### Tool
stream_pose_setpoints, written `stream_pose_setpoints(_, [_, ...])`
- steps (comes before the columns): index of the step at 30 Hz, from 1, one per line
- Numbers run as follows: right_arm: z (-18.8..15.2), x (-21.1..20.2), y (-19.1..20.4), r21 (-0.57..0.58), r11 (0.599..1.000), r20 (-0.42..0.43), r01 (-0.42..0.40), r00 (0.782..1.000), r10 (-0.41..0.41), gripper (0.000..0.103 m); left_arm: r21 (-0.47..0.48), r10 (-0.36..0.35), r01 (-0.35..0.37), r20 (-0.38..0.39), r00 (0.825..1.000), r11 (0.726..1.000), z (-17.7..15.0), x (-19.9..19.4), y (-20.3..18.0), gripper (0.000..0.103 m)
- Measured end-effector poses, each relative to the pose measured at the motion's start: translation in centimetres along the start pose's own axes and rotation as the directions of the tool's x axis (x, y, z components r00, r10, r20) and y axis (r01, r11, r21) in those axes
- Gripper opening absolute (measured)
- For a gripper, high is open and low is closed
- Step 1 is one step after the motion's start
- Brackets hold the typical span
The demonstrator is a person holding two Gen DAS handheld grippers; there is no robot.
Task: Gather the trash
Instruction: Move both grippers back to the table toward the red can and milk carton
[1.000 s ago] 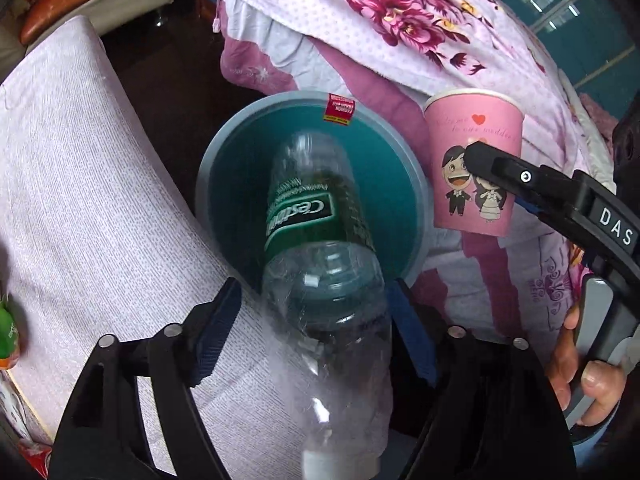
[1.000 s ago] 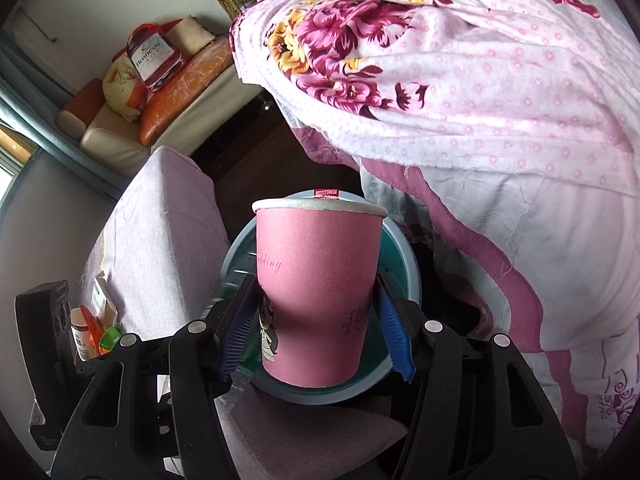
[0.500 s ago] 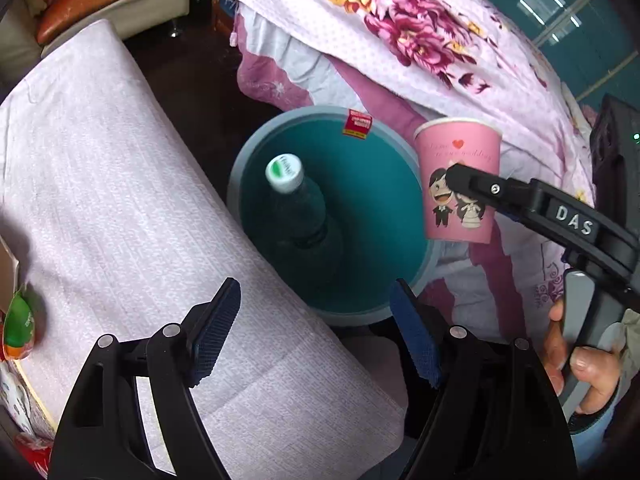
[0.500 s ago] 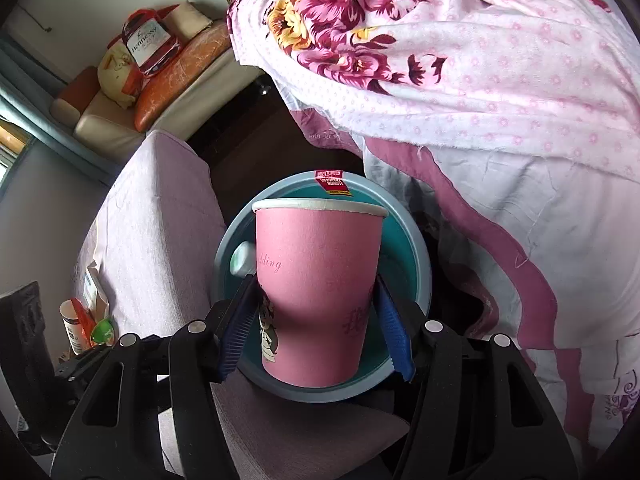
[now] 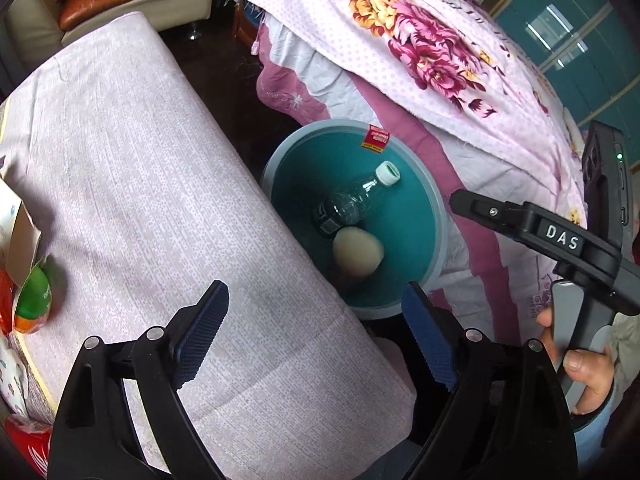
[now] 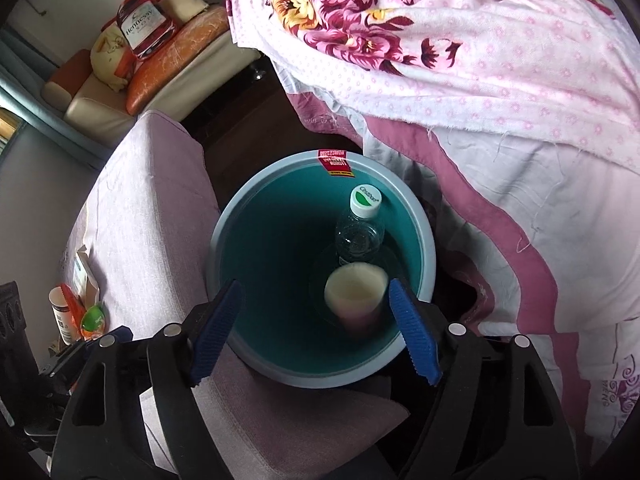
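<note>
Teal plastic fills the middle of both views: the bin sits on the floor straight ahead of the right tongs and below them, its red sticker on the far rim. Those tongs point steeply down over the bin's mouth, jaws just opened wide, nothing between the blue pads. Beyond the tips, inside the bin, the pink paper cup stands mouth up close by the right-hand pad, and the clear water bottle leans just behind it, white-and-green cap towards the far wall.

Over on the left tongs, same story: angled sharply down, jaws just spread wider, empty. They hang above the edge of the lilac-covered cushion, with the bin ahead and to the right of the tips, and the cup and bottle showing inside it. Further right, the person's hand wraps the grey handle of the right tongs, fingers curled, thumb nail showing. A floral quilt hangs beyond the bin.
</note>
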State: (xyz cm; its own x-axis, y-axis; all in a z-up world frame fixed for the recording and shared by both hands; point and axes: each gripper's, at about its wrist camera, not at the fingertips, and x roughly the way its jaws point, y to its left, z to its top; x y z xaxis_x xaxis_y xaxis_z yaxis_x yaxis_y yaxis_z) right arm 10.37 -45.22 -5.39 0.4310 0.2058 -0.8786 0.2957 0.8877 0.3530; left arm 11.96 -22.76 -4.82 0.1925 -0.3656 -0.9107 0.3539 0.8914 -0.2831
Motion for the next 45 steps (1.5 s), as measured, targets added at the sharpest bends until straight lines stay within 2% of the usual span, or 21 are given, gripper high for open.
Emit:
stream_pose_setpoints(9, [-1.0, -1.8, 3.1, -0.063, 0.998, 0.001, 0.012, 1.000, -0.012, 0.077, -0.035, -0.010, 0.011, 0.036, 0.999, 0.999, -2.0, -2.5, 2.1, 0.090])
stream_pose_setpoints(15, [-2.2, -2.6, 6.7, -0.141, 0.990, 0.000, 0.009, 1.000, -0.009, 0.078, -0.067, 0.005, 0.000, 0.076, 0.997, 0.998, -4.3, -5.1, 4.9, 0.090])
stream_pose_setpoints(23, [-4.4, -2.6, 13.1, -0.282, 0.959, -0.044, -0.032, 0.999, 0.020, 0.078, -0.133, 0.048, -0.031, 0.126, 0.991, 0.991, -7.9, -9.1, 9.7, 0.090])
stream_pose_setpoints(26, [-5.6, -2.2, 15.9, -0.357, 0.933, -0.079, -0.048, 0.997, 0.021, 0.078, -0.160, 0.069, -0.046, 0.140, 0.988, 0.986, -9.6, -10.9, 11.8, 0.090])
stream_pose_setpoints(33, [-9.7, -0.8, 24.1, -0.555, 0.823, -0.191, -0.120, 0.981, 0.014, 0.078, -0.247, 0.121, -0.075, 0.176, 0.977, 0.966, -13.6, -15.1, 17.1, 0.090])
stream_pose_setpoints(39, [-14.1, 0.1, 32.0, -0.725, 0.665, -0.264, -0.180, 0.964, -0.027, 0.078, -0.322, 0.175, -0.110, 0.178, 0.968, 0.940, -17.2, -17.5, 21.9, 0.090])
stream_pose_setpoints(45, [-18.3, 1.5, 37.6, -0.822, 0.511, -0.336, -0.252, 0.939, -0.078, 0.078, -0.395, 0.215, -0.136, 0.163, 0.963, 0.909, -20.6, -19.0, 26.2, 0.090])
